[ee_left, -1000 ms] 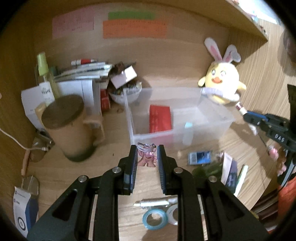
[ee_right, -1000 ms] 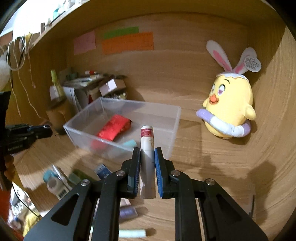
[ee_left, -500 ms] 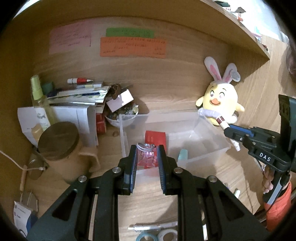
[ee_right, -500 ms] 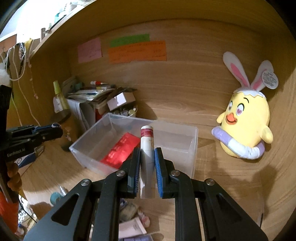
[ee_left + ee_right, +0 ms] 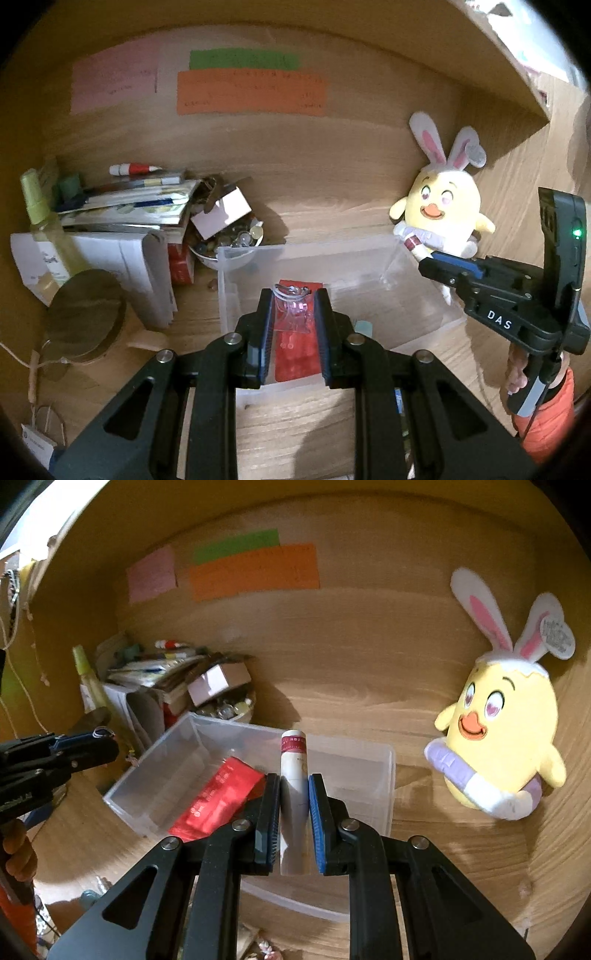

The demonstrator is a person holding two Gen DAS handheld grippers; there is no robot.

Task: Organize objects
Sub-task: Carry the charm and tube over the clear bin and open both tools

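Pink charm (image 5: 293, 310) blurred, L gripper (image 5: 293, 314)

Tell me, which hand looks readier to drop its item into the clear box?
Probably the left. The left gripper holds the pink keychain directly over the clear box. The right gripper, clamped on the white tube, looks still at the box's near edge.

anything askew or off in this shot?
Nothing spilled or damaged. Only the small pale box sits tilted, propped on the bowl of trinkets beside the paper stack. Left gripper and right gripper each grip their item over the clear bin.
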